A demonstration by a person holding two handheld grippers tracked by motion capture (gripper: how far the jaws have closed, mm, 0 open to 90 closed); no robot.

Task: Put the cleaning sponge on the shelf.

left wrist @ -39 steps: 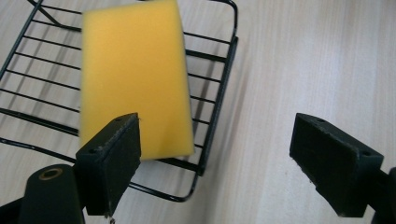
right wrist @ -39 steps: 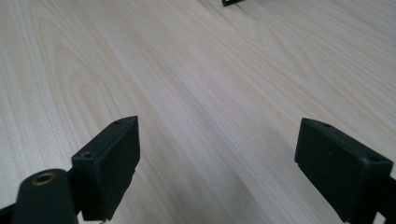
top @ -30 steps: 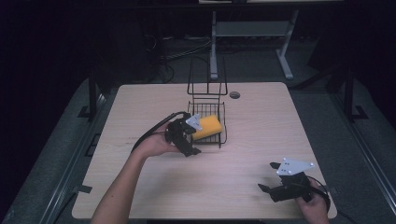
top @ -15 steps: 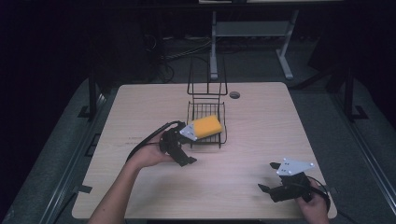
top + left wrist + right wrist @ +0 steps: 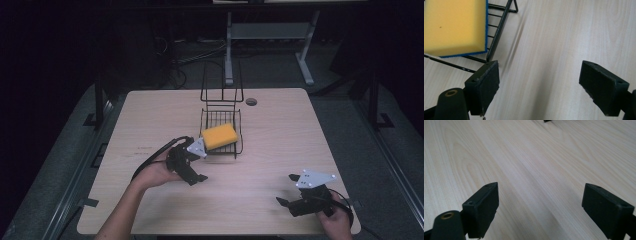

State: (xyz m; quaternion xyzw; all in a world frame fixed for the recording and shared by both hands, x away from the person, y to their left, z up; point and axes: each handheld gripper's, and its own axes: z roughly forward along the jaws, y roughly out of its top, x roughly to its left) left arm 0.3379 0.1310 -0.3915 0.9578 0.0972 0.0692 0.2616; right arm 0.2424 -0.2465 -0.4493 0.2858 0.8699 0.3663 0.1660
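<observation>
Left gripper [image 5: 192,172]: in the high view it sits low over the table [image 5: 150,115], just in front of the near left corner of the black wire basket [image 5: 239,127], jaws spread wide and holding nothing. The yellow sponge [image 5: 219,136] lies tilted inside the basket, apart from the gripper. The basket stands at the table's middle, its tall wire back toward the far edge. The right gripper [image 5: 292,192] rests near the table's front right corner, well apart from the basket, jaws spread and empty.

Left gripper view: both black jaws stand wide apart with bare wood grain between them. The sponge [image 5: 455,26], yellow with a thin blue underside, occupies the upper left, resting on the basket wires [image 5: 499,32]. The basket's corner lies just beyond the left jaw.

Right gripper view: both jaws stand wide apart over bare table [image 5: 536,165]; nothing is gripped.
</observation>
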